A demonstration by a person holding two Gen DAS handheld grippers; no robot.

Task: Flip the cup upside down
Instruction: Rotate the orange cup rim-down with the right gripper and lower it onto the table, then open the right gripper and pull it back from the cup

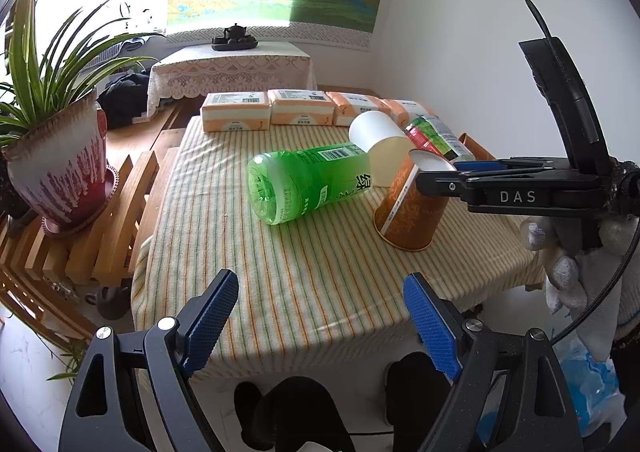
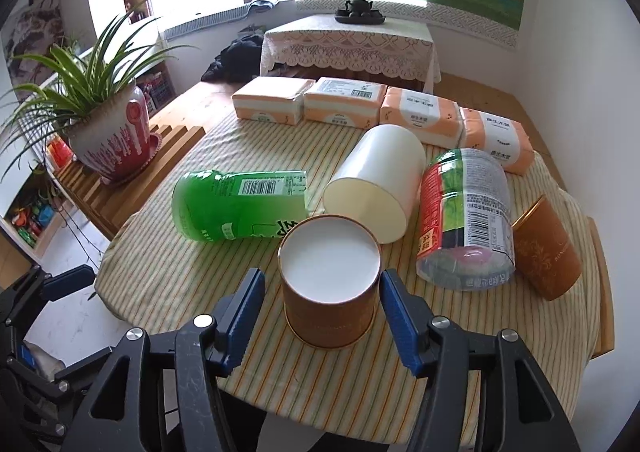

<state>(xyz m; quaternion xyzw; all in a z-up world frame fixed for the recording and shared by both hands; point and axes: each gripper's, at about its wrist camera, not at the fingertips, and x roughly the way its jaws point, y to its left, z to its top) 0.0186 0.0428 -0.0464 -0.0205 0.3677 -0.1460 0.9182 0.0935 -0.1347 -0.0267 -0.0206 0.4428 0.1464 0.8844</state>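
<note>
An orange paper cup [image 2: 330, 294] stands on the striped tablecloth [image 2: 200, 284] with its wide rim down and its white base up. In the left wrist view the cup [image 1: 408, 207] stands at the right. My right gripper [image 2: 322, 312] is open, its blue pads on either side of the cup with a small gap on each side. In the left wrist view the right gripper [image 1: 440, 171] reaches in from the right at the cup's top. My left gripper [image 1: 320, 324] is open and empty over the table's near edge.
A green bottle [image 2: 240, 203], a white cup [image 2: 376, 191], a labelled bottle [image 2: 466, 215] and a second orange cup [image 2: 546, 248] lie on their sides behind. Several tissue packs [image 2: 344, 103] line the far edge. A potted plant [image 2: 108, 135] stands left.
</note>
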